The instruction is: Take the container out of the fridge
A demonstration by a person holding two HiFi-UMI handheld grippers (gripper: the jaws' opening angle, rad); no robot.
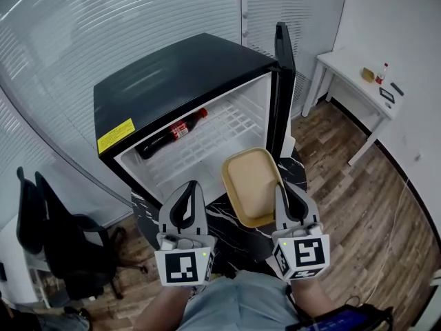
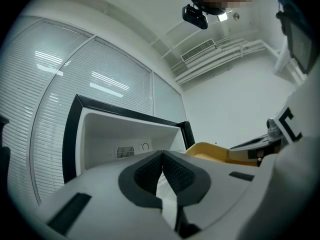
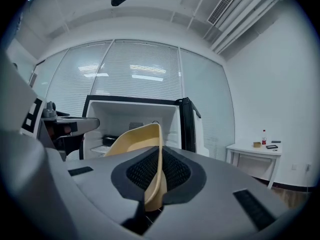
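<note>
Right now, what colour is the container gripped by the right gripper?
The container is plain pale yellow, clearest in the head view.

The left gripper (image 1: 192, 187) and the right gripper (image 1: 286, 189) are light grey with curved black jaws and bumpy black pads (image 3: 176, 170). At the back of each sits a cube (image 1: 185, 267) with black-and-white square marks and a tiny green light (image 1: 204, 254). The person wears pale blue-grey clothes (image 1: 241, 302).

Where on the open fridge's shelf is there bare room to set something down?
The wire shelf is bare from the bottle rightward to the door. In front of its right part it is crowded: the container hangs there, clamped in the jaws of the right gripper.
</note>
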